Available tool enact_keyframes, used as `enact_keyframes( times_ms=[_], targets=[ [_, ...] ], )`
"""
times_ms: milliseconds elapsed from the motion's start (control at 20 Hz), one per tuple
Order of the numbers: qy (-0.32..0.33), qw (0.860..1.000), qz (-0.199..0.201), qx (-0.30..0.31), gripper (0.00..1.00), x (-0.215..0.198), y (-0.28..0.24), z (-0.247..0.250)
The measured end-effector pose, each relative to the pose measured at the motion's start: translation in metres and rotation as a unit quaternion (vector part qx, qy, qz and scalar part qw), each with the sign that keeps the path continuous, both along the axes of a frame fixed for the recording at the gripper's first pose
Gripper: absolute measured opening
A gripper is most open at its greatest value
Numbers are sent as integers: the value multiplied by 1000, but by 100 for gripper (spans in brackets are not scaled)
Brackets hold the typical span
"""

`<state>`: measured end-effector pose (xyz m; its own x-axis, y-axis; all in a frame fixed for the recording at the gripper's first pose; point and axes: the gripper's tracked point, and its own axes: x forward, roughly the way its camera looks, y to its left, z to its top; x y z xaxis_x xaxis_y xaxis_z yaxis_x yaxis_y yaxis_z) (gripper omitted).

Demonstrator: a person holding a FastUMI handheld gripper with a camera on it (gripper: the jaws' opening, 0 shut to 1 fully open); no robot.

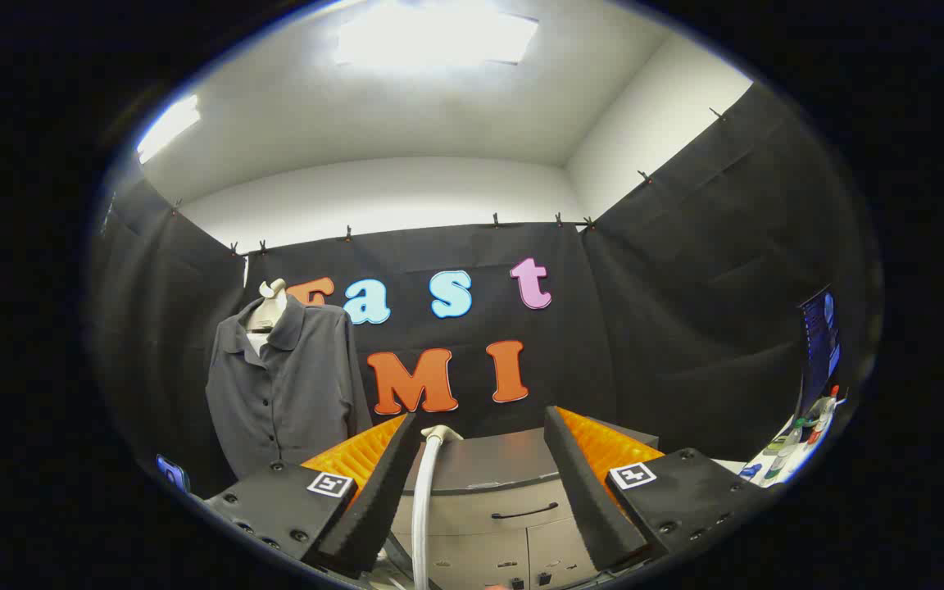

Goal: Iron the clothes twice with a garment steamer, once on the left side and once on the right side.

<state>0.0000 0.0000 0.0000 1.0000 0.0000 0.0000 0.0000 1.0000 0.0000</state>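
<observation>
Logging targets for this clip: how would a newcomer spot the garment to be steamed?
Find the black cloth wall; before it, beyond the open gripper, stands a pale mannequin. It wears the dark grey buttoned shirt, the one garment among cabinet and white hose.

Dark grey buttoned shirt (283, 385) upright on mannequin, white steamer hose (425, 492) rising between spread claw fingers.

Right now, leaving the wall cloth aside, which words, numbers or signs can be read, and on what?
Readable text: none.
Gripper, open, white hose between its fingers: square patterned markers, no words.
Screen: too blurred.
Bottles: labels too small.
Shirt, cabinet: no text.
</observation>
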Motion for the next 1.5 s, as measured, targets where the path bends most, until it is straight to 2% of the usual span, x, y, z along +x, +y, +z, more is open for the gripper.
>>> enact_keyframes(
  times_ms=[1100, 1300, 1500],
  targets=[
    [-4, 1000, 8, -15, 98, 7, 40, 1],
    [0, 1000, 11, -8, 98, 17, 51, 4],
    [10, 999, 36, 3, 98, 41, 77, 11]
  ],
)
